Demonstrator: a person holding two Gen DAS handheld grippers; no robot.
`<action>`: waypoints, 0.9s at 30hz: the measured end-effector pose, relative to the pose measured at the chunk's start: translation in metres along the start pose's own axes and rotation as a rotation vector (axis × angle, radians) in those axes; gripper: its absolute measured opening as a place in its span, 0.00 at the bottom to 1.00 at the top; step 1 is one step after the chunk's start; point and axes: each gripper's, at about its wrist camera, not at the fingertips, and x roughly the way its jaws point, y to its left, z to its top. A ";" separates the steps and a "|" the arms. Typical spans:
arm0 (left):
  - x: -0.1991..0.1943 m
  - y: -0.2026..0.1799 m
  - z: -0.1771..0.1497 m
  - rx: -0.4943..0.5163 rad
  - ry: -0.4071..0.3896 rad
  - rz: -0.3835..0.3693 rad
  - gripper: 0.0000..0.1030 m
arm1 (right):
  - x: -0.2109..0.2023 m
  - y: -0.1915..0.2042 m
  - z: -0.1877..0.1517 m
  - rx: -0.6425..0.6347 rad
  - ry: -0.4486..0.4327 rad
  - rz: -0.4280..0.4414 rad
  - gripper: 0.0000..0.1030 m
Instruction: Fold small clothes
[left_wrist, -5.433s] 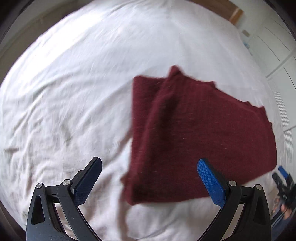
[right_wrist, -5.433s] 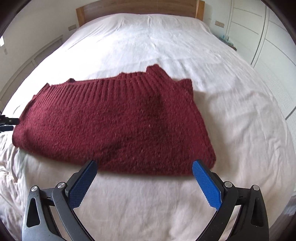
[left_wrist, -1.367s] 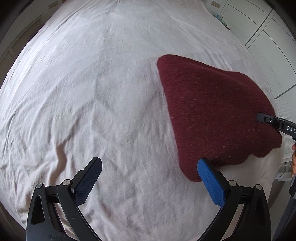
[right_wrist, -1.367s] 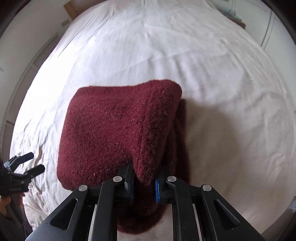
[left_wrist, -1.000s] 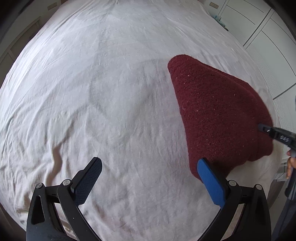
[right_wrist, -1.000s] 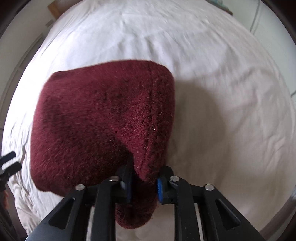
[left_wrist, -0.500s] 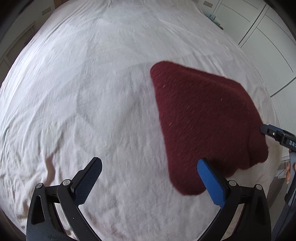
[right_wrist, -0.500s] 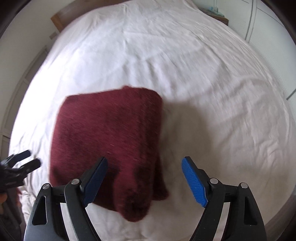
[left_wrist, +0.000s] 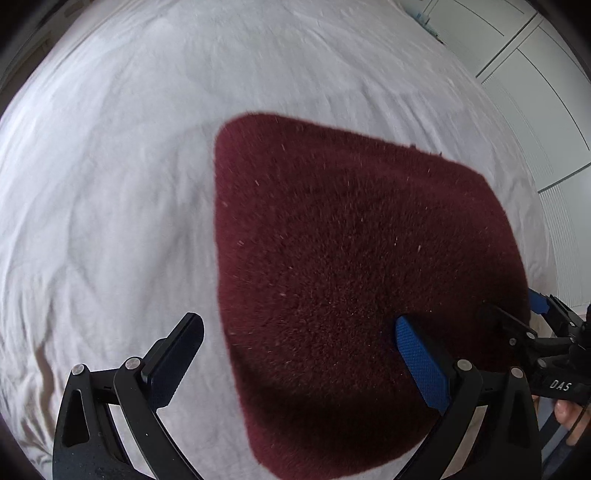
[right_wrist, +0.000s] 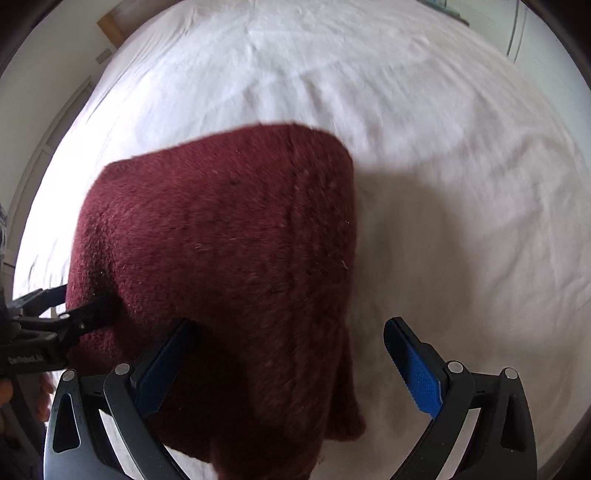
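A folded maroon sweater (right_wrist: 221, 266) lies flat on the white bed (right_wrist: 461, 184), near its close edge, moments after the right gripper (right_wrist: 288, 363) lets go: its fingers (right_wrist: 419, 380), clamped on the fold a second ago, have just been opening and now stand wide, straddling the knit without pressing it. The left gripper (left_wrist: 299, 360), fingers spread and empty, has moved in over the sweater. The fold looks finished; only tidying seems left.

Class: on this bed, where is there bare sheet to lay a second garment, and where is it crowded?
Bare white sheet lies left of the maroon sweater, beyond it toward the headboard, and on its other side. The near edge is crowded: the left tool and right tool hover there.
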 end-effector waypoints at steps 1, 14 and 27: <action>0.007 0.000 -0.002 0.006 0.004 0.009 0.99 | 0.004 -0.004 -0.001 0.008 0.001 0.017 0.99; 0.025 0.009 -0.012 0.026 -0.021 -0.007 1.00 | 0.020 -0.008 -0.009 0.052 0.027 0.130 0.67; -0.013 -0.015 -0.005 0.174 -0.056 -0.021 0.42 | -0.036 0.032 -0.013 -0.069 -0.065 0.052 0.35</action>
